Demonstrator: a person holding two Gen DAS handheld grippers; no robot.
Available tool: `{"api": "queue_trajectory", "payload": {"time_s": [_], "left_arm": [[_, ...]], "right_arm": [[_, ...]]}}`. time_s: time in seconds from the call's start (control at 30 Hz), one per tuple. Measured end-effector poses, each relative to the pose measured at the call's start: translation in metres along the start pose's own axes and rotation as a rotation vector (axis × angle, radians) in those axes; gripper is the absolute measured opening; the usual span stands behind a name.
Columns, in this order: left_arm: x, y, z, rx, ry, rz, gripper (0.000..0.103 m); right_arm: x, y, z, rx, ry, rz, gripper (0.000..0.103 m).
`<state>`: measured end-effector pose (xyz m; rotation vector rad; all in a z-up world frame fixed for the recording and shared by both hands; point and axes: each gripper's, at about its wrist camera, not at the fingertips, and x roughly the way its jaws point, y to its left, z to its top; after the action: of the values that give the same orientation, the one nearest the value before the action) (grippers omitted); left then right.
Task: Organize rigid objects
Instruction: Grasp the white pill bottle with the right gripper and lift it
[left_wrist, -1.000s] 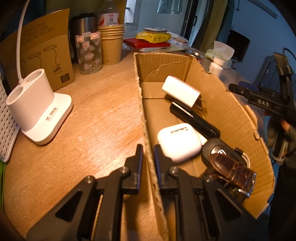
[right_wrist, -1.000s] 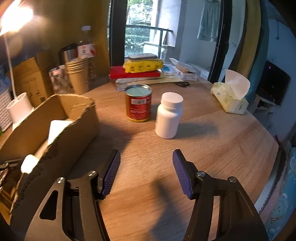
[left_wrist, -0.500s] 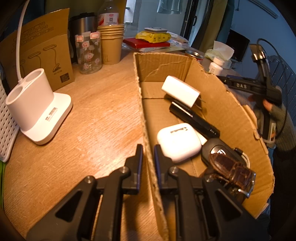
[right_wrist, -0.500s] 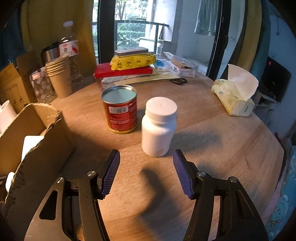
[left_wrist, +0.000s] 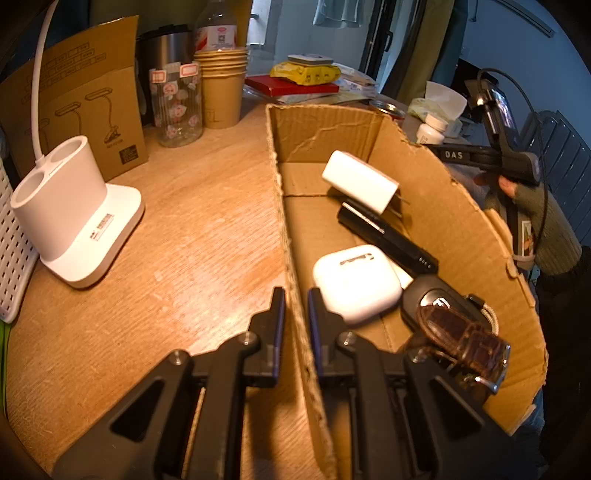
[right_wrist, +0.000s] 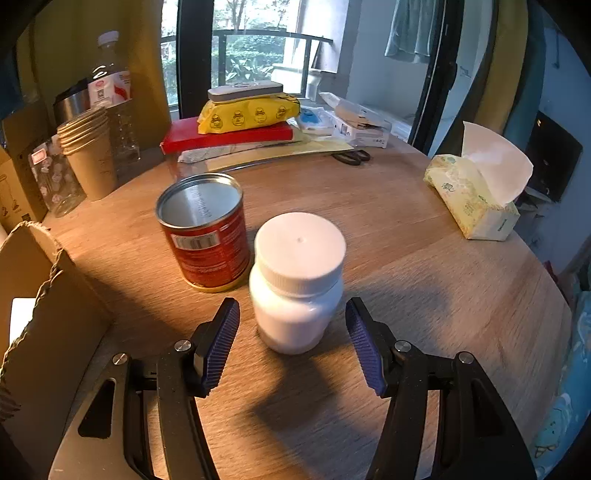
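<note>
My left gripper (left_wrist: 295, 314) is shut on the near left wall of an open cardboard box (left_wrist: 458, 206). Inside the box lie a white charger plug (left_wrist: 360, 181), a black bar-shaped device (left_wrist: 388, 236), a white earbud case (left_wrist: 356, 282), a black car key (left_wrist: 439, 299) and a brown leather strap (left_wrist: 461, 338). My right gripper (right_wrist: 293, 341) stands open just in front of a white pill bottle (right_wrist: 297, 280) on the round wooden table; its pads flank the bottle's base without touching. A red tin can (right_wrist: 205, 230) stands left of the bottle. A box corner (right_wrist: 40, 302) shows at left.
A white lamp base (left_wrist: 74, 218), a glass jar (left_wrist: 179, 105), stacked paper cups (right_wrist: 90, 155), a water bottle (right_wrist: 110, 96), a red book with a yellow pack (right_wrist: 247, 110) and a tissue pack (right_wrist: 476, 192) ring the table. A sleeved hand (left_wrist: 532, 214) carries the other gripper beyond the box.
My right gripper has moved forward toward the white bottle, which now sits between its fingertips. The left gripper stays clamped on the box wall.
</note>
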<state>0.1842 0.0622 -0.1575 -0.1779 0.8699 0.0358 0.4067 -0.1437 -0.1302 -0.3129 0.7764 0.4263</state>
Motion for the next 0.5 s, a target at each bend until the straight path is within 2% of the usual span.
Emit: {"api": "queue_trajectory", "payload": {"time_s": [0.23, 0.27, 0.33, 0.5], "left_arm": [[0.0000, 0.0001, 0.0001, 0.001, -0.001, 0.002, 0.013], [0.0001, -0.0001, 0.0000, 0.002, -0.001, 0.003, 0.013], [0.0000, -0.0004, -0.0002, 0.002, -0.001, 0.004, 0.013], [-0.0002, -0.0008, -0.0004, 0.002, -0.001, 0.003, 0.013]], "right_arm": [[0.0034, -0.0079, 0.0022, 0.029, 0.008, 0.004, 0.062], [0.0037, -0.0072, 0.0022, 0.026, 0.009, 0.001, 0.060], [0.0041, -0.0041, 0.0022, 0.010, 0.011, -0.003, 0.046], [0.0036, 0.0013, 0.0025, -0.016, 0.007, -0.028, 0.046]]}}
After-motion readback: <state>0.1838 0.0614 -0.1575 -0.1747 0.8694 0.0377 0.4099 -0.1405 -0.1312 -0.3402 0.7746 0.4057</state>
